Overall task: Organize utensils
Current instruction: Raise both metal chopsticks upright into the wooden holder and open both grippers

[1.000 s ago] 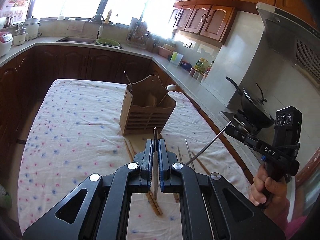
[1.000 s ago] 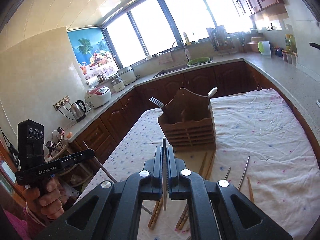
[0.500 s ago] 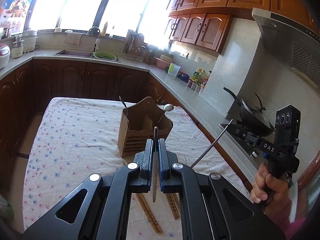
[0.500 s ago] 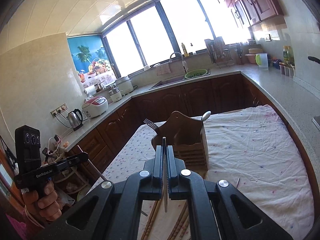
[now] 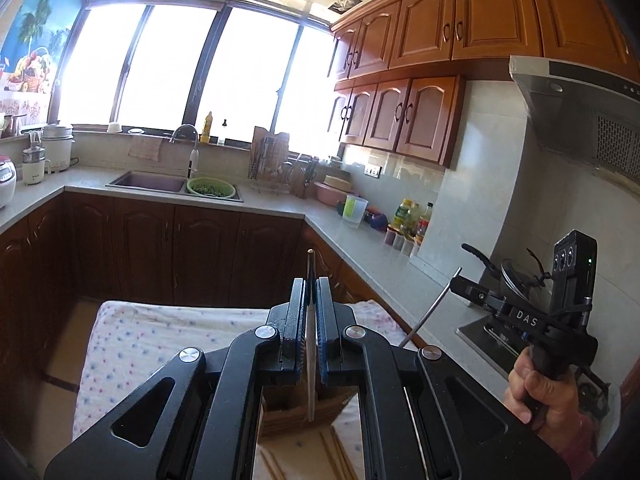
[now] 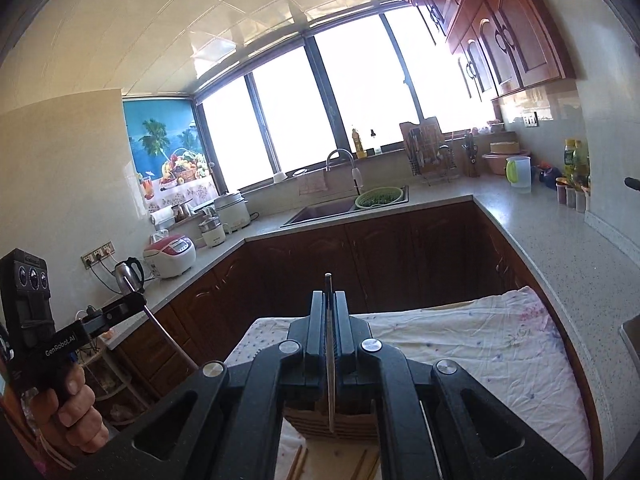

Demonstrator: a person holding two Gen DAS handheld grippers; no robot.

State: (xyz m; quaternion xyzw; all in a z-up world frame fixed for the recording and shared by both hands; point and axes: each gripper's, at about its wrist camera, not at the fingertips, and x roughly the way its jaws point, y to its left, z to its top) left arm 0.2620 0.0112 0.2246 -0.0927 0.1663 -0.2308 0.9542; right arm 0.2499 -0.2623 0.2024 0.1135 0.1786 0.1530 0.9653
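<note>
My left gripper [image 5: 310, 286] is shut on a thin metal chopstick [image 5: 310, 352] that runs upright between its jaws. My right gripper [image 6: 329, 300] is shut on another metal chopstick [image 6: 330, 376]. Each gripper also shows in the other view, the right one [image 5: 460, 282] with its chopstick [image 5: 430, 312] slanting down, the left one [image 6: 138, 300] likewise. The wooden utensil holder [image 5: 296, 410] sits below both grippers, mostly hidden behind them; it also shows in the right wrist view [image 6: 344, 420]. Wooden chopsticks [image 5: 338, 454] lie on the cloth in front of it.
The table has a white flowered cloth [image 5: 160, 332]. Dark cabinets and a grey counter [image 6: 540, 240] wrap around it, with a sink [image 5: 148, 182], a green colander [image 5: 211, 188], bottles [image 5: 412, 216] and a wok [image 5: 516, 276] on the stove at right.
Both grippers have risen and tilted up, each still holding its chopstick. The holder has dropped from the middle of both views to the bottom, behind the jaws.
</note>
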